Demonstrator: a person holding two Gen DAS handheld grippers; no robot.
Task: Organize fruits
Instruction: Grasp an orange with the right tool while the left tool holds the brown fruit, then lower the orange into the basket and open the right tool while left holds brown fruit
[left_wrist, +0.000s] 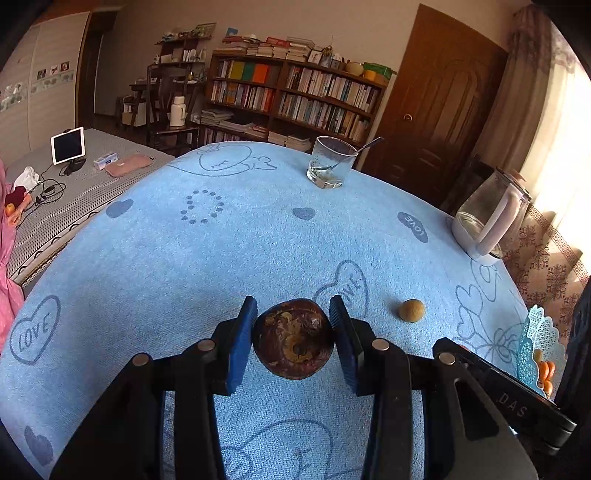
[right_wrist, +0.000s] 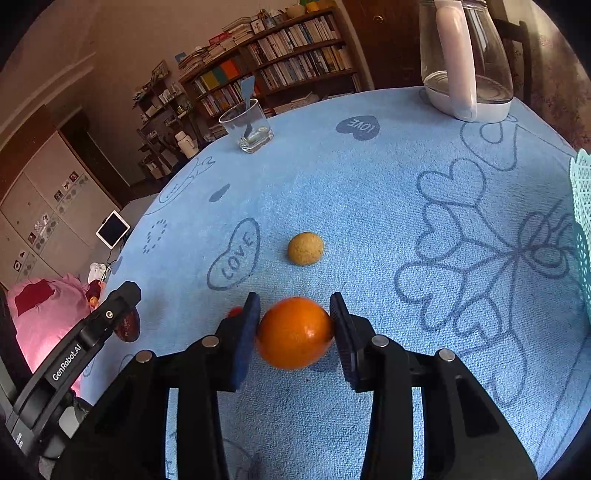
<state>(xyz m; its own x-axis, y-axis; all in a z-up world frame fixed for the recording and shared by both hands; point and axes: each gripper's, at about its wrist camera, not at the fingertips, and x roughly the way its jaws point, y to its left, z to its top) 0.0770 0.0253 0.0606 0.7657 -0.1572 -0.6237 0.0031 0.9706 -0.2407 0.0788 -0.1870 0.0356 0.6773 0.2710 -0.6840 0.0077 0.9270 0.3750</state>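
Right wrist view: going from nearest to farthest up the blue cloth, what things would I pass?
Orange held between the jaws → small tan round fruit → drinking glass with a spoon in it.

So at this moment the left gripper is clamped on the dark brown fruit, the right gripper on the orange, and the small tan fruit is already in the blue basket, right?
Not quite. The left gripper does clamp the dark brown fruit and the right gripper the orange, but the small tan fruit lies loose on the blue tablecloth, apart from the blue basket. The right wrist view shows this plainly.
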